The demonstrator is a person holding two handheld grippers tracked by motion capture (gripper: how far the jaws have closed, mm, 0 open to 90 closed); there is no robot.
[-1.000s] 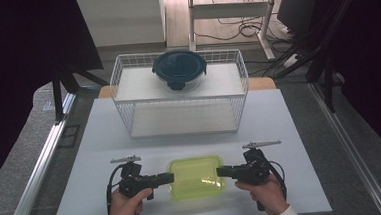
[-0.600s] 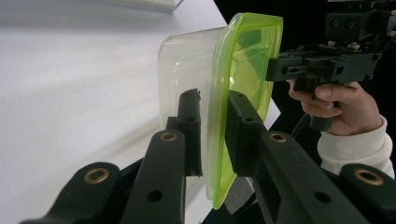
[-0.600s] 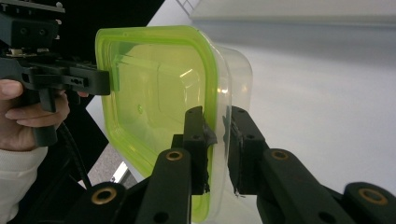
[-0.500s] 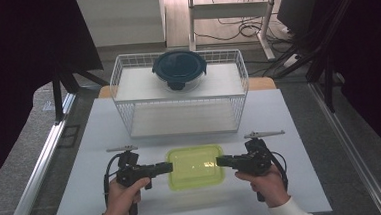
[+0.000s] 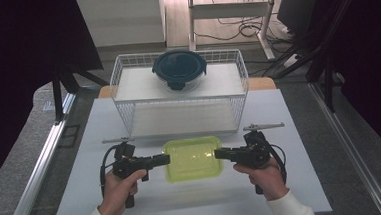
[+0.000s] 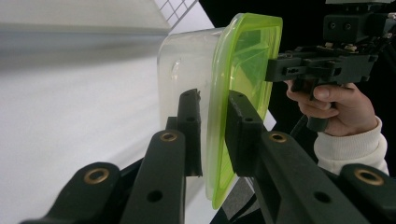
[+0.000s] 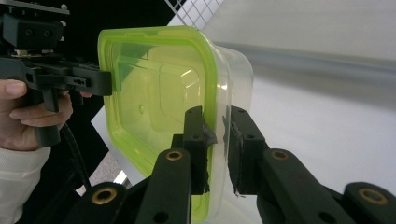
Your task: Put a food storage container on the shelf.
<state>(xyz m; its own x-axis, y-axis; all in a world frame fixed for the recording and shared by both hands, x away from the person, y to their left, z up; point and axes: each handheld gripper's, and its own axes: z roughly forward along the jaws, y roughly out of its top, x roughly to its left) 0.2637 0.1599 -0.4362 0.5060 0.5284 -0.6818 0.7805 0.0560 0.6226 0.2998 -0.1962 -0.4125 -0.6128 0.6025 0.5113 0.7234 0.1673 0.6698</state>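
Observation:
A clear rectangular container with a yellow-green lid (image 5: 192, 158) hangs level between my two grippers, just in front of the wire basket. My left gripper (image 5: 165, 159) is shut on its left rim, and my right gripper (image 5: 218, 154) is shut on its right rim. In the left gripper view the jaws (image 6: 212, 100) pinch the lid's edge (image 6: 247, 51), with the clear tub on one side; the right gripper (image 6: 280, 70) holds the far edge. In the right gripper view the jaws (image 7: 217, 116) clamp the lid and tub wall (image 7: 154, 93), and the left gripper (image 7: 105, 81) grips the opposite side.
A white wire basket (image 5: 129, 116) stands at the back of the white table (image 5: 303, 180), open at the front with a shelf inside. A round dark-lidded container (image 5: 178, 68) sits on top of it. Dark curtains and metal rails flank the table.
Both grippers have risen together with the container held between them, and it now sits closer to the basket's front in the high view.

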